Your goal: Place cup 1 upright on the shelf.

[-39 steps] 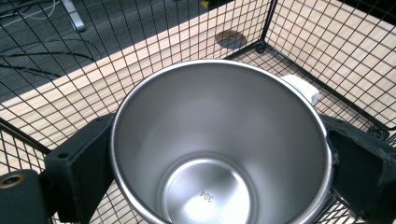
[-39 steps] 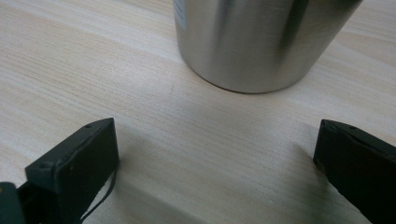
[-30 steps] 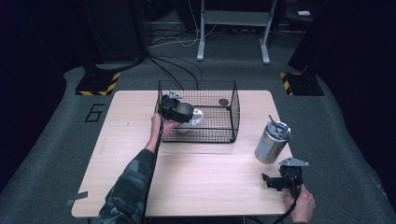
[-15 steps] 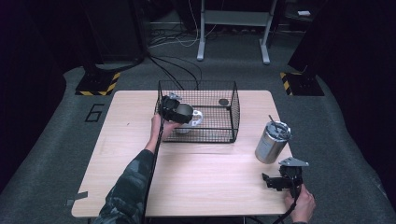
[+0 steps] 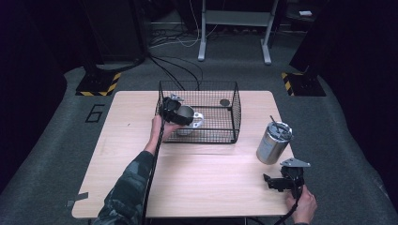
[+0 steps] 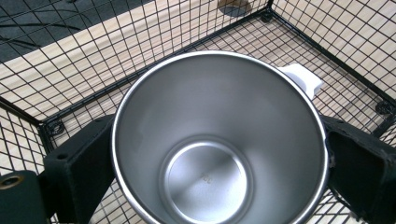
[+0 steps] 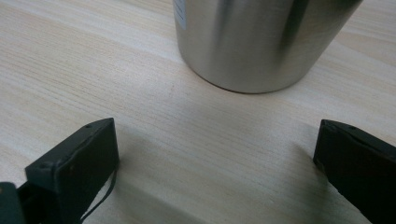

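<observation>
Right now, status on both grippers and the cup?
Left gripper shut on steel cup, inside wire basket. Right gripper open, idle before tumbler. Nothing in the way.

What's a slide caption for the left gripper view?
Left gripper holds an empty steel cup over the floor of a black wire basket.

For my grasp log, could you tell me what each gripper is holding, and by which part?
The left gripper holds a steel cup by its outer wall, jaws on opposite sides, inside the wire basket. The right gripper holds nothing.
</observation>
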Demonstrator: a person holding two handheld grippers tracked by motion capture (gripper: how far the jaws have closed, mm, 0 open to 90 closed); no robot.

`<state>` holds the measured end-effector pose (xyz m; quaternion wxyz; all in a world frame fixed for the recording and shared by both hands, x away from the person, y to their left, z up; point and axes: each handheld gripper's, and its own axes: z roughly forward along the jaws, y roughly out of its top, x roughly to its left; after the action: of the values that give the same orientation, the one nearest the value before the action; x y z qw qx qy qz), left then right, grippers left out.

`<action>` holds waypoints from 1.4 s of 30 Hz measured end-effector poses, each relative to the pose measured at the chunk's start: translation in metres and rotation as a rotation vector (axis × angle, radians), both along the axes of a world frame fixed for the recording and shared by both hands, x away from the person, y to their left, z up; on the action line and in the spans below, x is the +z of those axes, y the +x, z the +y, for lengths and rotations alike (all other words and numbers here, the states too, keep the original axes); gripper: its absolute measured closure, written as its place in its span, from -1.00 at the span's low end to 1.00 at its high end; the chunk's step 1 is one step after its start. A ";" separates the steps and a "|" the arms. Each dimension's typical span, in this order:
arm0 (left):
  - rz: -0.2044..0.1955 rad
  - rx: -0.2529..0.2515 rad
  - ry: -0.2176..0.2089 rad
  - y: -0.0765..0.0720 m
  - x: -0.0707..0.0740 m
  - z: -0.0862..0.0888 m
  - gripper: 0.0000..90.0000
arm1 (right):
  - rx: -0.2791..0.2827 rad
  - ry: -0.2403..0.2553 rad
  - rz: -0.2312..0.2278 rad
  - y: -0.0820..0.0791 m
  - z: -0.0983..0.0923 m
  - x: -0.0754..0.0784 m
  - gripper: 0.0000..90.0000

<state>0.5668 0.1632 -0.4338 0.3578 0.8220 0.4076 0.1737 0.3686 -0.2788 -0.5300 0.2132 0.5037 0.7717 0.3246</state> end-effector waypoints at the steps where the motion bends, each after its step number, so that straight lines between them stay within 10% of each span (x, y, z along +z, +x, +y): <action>1: -0.001 0.001 0.000 0.000 0.000 0.000 -0.87 | 0.000 -0.001 0.000 0.000 0.000 0.000 -1.00; 25: -0.128 -0.034 -0.088 -0.030 0.046 0.013 -0.97 | -0.001 0.001 0.000 0.000 0.000 0.000 -1.00; 42: -0.161 -0.105 -0.106 -0.086 0.057 0.036 -1.00 | -0.001 0.000 0.000 0.000 0.000 0.000 -1.00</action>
<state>0.4803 0.1996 -0.3768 0.4409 0.8055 0.3427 0.1984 0.3686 -0.2786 -0.5300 0.2133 0.5041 0.7713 0.3247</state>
